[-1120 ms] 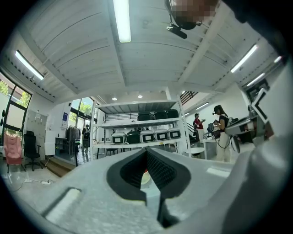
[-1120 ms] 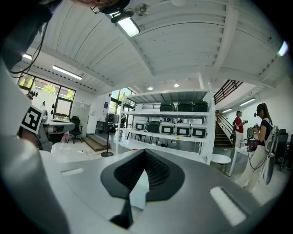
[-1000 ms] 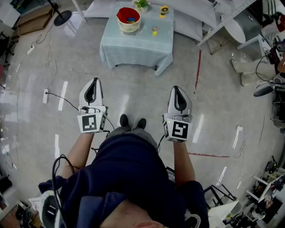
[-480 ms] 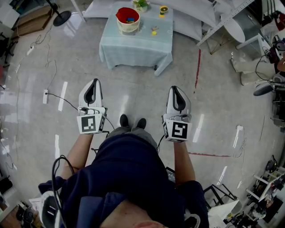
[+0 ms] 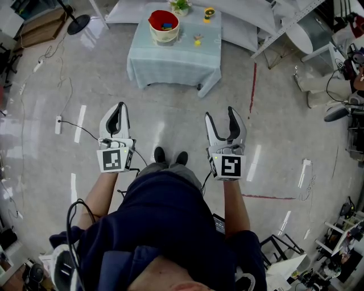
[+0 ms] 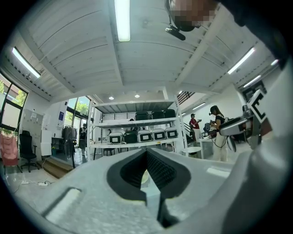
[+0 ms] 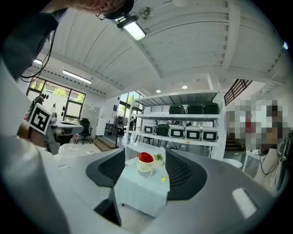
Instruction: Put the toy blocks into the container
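A cream container with a red inside stands on a small table with a pale blue cloth, far ahead of me in the head view. A small yellow toy block lies on the cloth to its right, and something blue shows inside the container. My left gripper is shut and empty, held over the floor. My right gripper is opening, with nothing between its jaws. In the right gripper view the container, the block and the cloth show between the jaws of my right gripper. In its own view my left gripper has its pads together.
A small potted plant and a yellow-black object stand at the table's far edge. A cable and power strip lie on the glossy floor at left. A red tape line runs at right. My shoes show below.
My right gripper's jaws have opened from shut. Both grippers have stayed in nearly the same place over the floor.
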